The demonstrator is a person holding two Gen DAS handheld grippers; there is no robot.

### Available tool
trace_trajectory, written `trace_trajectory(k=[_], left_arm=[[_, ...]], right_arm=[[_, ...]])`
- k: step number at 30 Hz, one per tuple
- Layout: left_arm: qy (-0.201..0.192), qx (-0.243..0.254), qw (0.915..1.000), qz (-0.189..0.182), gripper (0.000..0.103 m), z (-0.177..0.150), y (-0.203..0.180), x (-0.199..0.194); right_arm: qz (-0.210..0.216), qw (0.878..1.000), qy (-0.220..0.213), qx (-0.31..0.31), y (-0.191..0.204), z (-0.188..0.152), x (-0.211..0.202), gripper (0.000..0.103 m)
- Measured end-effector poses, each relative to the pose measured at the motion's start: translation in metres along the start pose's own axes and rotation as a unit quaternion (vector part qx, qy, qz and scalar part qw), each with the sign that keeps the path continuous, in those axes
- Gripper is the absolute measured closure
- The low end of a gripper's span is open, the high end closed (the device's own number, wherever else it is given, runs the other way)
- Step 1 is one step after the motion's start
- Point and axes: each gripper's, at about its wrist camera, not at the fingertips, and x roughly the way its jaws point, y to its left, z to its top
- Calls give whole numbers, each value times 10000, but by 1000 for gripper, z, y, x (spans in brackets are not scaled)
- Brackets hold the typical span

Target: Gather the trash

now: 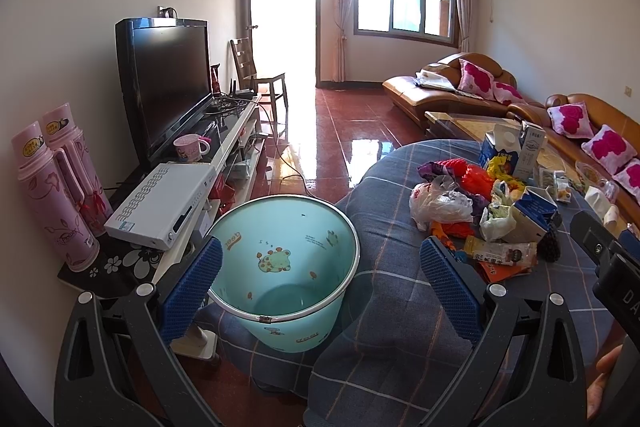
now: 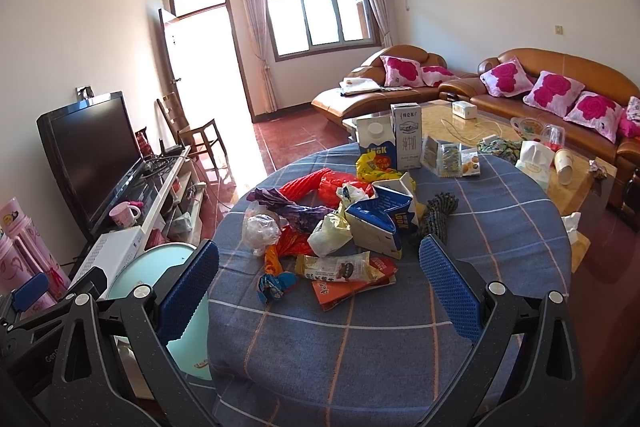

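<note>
A heap of trash (image 2: 340, 223) lies on the round table with the blue checked cloth (image 2: 500, 227): plastic bags, snack wrappers, a crushed blue milk carton (image 2: 380, 223) and two upright cartons (image 2: 406, 137). The heap also shows in the left wrist view (image 1: 480, 211). An empty light-blue trash bin (image 1: 280, 267) stands on the floor at the table's left edge. My left gripper (image 1: 320, 279) is open and empty above the bin. My right gripper (image 2: 320, 283) is open and empty, just in front of the nearest wrappers (image 2: 344, 267).
A TV (image 1: 168, 83), white set-top box (image 1: 160, 203), pink mug and pink thermoses (image 1: 52, 187) stand on the stand to the left. Brown sofas (image 2: 560, 83) with pink cushions and a glass coffee table (image 2: 460, 123) lie to the right. A wooden chair (image 1: 256, 75) stands by the door.
</note>
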Motion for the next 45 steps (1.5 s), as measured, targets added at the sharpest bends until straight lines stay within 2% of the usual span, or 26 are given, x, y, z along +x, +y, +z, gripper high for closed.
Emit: trace_trajectory(k=[23,29,37,39,42,45], left_arm=[[65,15,10000,36,6,-3,3,5],[320,69,9994,-81,6,-11,-2,24],[923,195,9951,-296,6,-39,-11,68],[1062,186,9935,-362,7,-44,-15,78],[1150,216,9919,-490,11,-46,-21,89],[1146,365,9907,-641,18,-41,-33,99]], right_arm=[[-26,9999,73,93,-2,-5,7,5],[-270,9989,270,264,-30,-12,24,5],[-789,9926,739,554,-91,-33,59,6],[-868,9907,862,603,-103,-37,69,11],[-905,9879,1057,680,-118,-42,83,23],[-932,9861,1146,756,-128,-42,94,25]])
